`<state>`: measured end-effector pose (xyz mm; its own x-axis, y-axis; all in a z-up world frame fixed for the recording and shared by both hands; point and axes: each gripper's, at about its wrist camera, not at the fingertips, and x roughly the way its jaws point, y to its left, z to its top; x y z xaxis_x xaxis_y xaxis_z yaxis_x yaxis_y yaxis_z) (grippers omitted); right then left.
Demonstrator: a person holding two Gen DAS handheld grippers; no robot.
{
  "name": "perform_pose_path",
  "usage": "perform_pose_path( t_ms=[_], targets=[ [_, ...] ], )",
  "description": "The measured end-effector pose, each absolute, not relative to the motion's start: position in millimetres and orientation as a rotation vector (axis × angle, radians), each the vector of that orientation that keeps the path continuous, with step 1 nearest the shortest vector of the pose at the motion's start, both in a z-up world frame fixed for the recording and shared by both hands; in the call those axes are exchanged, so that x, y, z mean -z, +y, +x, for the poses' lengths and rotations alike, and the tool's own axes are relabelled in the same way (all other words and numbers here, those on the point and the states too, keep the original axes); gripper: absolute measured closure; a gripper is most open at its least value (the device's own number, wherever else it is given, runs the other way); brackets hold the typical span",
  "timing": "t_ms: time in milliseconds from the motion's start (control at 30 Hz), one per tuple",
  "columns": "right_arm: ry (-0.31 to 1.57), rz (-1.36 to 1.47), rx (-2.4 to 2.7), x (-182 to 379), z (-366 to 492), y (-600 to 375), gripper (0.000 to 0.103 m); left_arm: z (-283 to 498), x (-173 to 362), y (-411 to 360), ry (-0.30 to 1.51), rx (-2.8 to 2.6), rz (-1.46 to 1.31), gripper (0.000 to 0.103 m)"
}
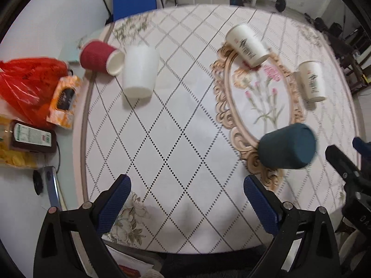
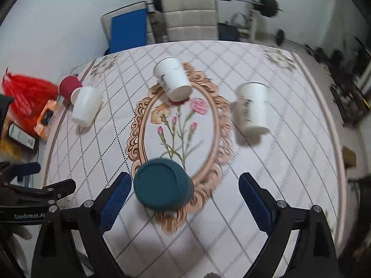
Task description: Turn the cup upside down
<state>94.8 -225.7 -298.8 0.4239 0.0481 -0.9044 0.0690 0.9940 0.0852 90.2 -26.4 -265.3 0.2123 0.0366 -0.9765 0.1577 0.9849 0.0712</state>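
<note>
A dark teal cup [image 2: 163,184] stands upside down on the patterned tablecloth [image 2: 231,185], just ahead of my right gripper [image 2: 183,191], nearer its left finger; it also shows in the left wrist view [image 1: 287,147]. Two white printed cups [image 2: 172,78] [image 2: 252,106] stand upside down further back. A plain white cup [image 1: 140,70] stands upside down at the left, with a red cup [image 1: 98,56] lying on its side beside it. My left gripper [image 1: 186,193] is open and empty above the cloth. My right gripper is open and empty.
A red plastic bag [image 1: 27,81], an orange packet [image 1: 63,100] and a dark bottle [image 1: 32,137] lie at the table's left edge. Chairs [image 2: 190,20] and gym weights [image 2: 266,2] stand beyond the far edge. The right gripper shows at the left view's right edge [image 1: 347,169].
</note>
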Motion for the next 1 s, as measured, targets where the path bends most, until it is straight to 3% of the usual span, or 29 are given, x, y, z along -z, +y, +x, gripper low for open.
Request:
perform_pose_path(
  t_ms=[367,700,1000],
  targets=[
    [1.134,0.147,0.131,182.1,10.0,-237.3,0.007,21.5,145.5,-39.0,1.162,0.113,0.122,0.003],
    [0.982,0.084,0.149,75.7,-70.4,-241.4,0.007,-46.7,75.8,-37.7,1.059,0.092,0.059,0.003],
    [0.883,0.071,0.133,18.3,-120.5,-236.7,0.003,-89.5,34.8,-38.1,0.982,0.087,0.060,0.003]
  ],
)
